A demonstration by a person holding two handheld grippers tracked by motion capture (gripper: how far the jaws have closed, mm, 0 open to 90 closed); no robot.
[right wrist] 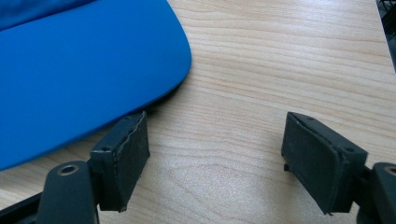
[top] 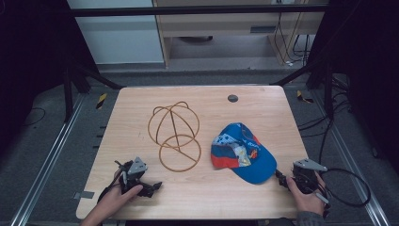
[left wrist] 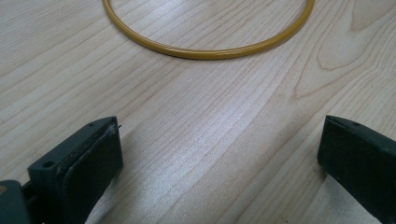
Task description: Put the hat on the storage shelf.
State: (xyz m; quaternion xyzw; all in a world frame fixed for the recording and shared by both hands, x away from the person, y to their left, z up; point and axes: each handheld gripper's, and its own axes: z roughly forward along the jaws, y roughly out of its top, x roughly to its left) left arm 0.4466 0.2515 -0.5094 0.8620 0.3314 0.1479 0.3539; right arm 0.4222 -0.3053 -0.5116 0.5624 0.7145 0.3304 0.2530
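Note:
A blue cap [top: 242, 151] with a red and patterned crown lies on the right half of the wooden table [top: 141, 108], brim toward the front right. A brass-coloured wire stand [top: 174, 134] with a ring base [left wrist: 205, 49] sits at the table's middle. My left gripper [top: 149, 187] rests near the front left edge, jaws wide open over bare wood, the ring base just ahead of it [left wrist: 219, 163]. My right gripper [top: 281, 179] sits at the front right, open; its jaws [right wrist: 215, 163] straddle bare table with the cap's blue brim [right wrist: 79, 74] just beyond the left jaw.
A dark round grommet [top: 232, 98] is set in the table near its back edge. Cables [top: 348, 186] loop on the floor to the right. Metal frame rails [top: 51, 155] run along both sides of the table.

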